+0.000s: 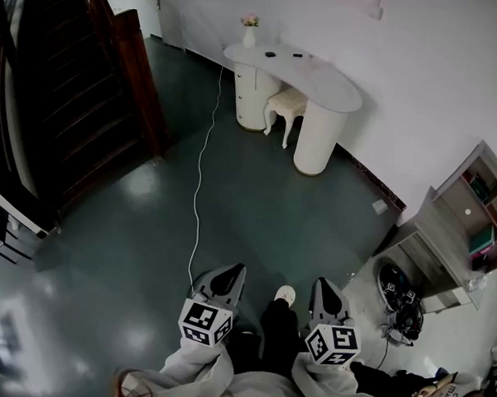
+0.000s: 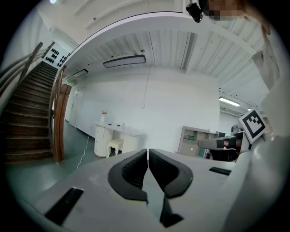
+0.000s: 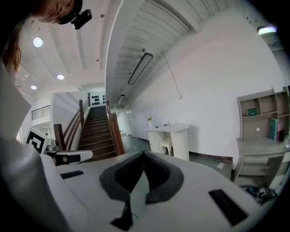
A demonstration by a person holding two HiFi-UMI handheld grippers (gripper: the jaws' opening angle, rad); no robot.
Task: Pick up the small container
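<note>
1. Head view: The person is standing on a dark green floor (image 1: 256, 202) and holding both grippers low in front, pointing out into the room. The left gripper (image 1: 238, 270) and the right gripper (image 1: 322, 281) are sitting side by side, apart from each other, with a white shoe (image 1: 284, 295) showing between them. A white cable (image 1: 202, 167) is running across the floor towards a white curved desk (image 1: 319, 81) against the far wall. A stool (image 1: 285, 105) is standing under the desk, and a vase of flowers (image 1: 250, 33) is sitting on the desk's far end. A few small dark things (image 1: 271, 54) are lying on the desktop. They are too small to tell which, if any, is the small container. A dark wooden staircase (image 1: 72, 87) is filling the left side, and a shelf unit (image 1: 469, 220) is standing at the right.

2. Left gripper view: The left gripper's jaws are pressing together at the tips, clenched on nothing. They are pointing towards the desk and stool, which are well apart from them across the floor. The staircase is rising at the left, the shelf unit is showing at the right, and a long ceiling lamp (image 2: 124, 60) is hanging overhead.

3. Right gripper view: The right gripper's jaws are also meeting at the tips, closed with nothing between them. The desk is standing well beyond them against the white wall, with the staircase to its left.
</note>
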